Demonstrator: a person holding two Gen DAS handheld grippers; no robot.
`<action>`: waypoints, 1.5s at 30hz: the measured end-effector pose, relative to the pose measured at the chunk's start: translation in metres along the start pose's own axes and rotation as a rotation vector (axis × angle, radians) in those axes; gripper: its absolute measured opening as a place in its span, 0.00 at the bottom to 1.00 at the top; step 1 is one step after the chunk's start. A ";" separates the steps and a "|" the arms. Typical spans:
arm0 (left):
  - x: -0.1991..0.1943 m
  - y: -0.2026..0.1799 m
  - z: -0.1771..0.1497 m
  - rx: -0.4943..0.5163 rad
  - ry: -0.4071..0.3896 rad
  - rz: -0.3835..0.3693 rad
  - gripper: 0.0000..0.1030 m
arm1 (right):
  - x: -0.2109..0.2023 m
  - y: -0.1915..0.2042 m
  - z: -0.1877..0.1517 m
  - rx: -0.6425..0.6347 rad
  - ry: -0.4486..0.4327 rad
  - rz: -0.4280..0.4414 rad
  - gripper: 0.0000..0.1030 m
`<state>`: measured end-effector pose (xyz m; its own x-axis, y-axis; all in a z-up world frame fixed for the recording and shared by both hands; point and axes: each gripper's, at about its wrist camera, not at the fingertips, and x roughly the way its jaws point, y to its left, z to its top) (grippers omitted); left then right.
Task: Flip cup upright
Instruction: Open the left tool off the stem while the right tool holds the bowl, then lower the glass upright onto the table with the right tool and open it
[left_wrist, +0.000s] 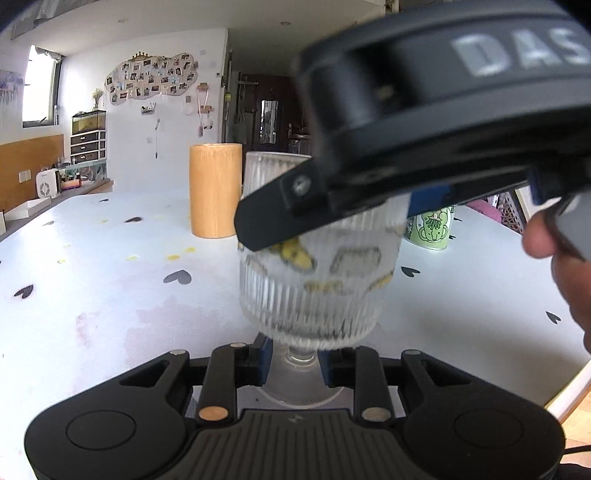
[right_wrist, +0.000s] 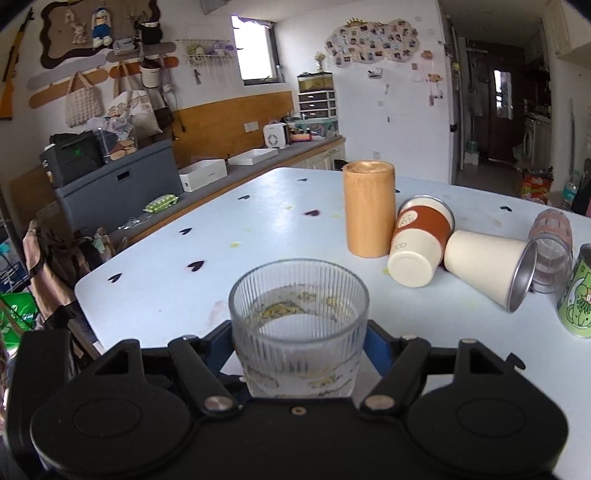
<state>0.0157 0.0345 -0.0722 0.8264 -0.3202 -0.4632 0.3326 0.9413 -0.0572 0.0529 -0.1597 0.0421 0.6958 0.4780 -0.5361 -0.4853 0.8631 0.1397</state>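
Observation:
A ribbed clear glass cup (left_wrist: 314, 280) with a short stem and foot stands upright, mouth up, over the white table (left_wrist: 110, 295). My left gripper (left_wrist: 295, 363) is shut on its stem just above the foot. My right gripper (right_wrist: 299, 350) is shut on the cup's bowl (right_wrist: 299, 332), with blue pads on both sides. In the left wrist view the right gripper (left_wrist: 424, 147) crosses the cup's upper part and hides its rim on the right.
A tall wooden cup (right_wrist: 369, 206) stands upside down behind. A brown-banded paper cup (right_wrist: 417, 240), a cream metal-lined cup (right_wrist: 487, 269) and a pinkish glass (right_wrist: 550, 254) lie on their sides. A green can (right_wrist: 576, 299) stands at right. The table edge (right_wrist: 110, 314) is near left.

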 end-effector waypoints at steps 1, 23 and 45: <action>0.001 -0.001 0.000 0.001 0.000 0.000 0.28 | -0.003 0.002 -0.001 -0.009 -0.005 0.007 0.74; -0.034 0.030 0.013 -0.096 -0.099 0.135 0.61 | 0.011 0.041 0.018 -0.123 -0.010 0.067 0.71; -0.027 0.163 0.045 -0.243 -0.126 0.334 0.61 | 0.136 0.145 0.096 -0.160 0.015 0.195 0.71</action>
<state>0.0679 0.1918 -0.0288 0.9245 0.0099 -0.3810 -0.0668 0.9884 -0.1363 0.1273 0.0461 0.0694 0.5735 0.6290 -0.5248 -0.6878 0.7177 0.1086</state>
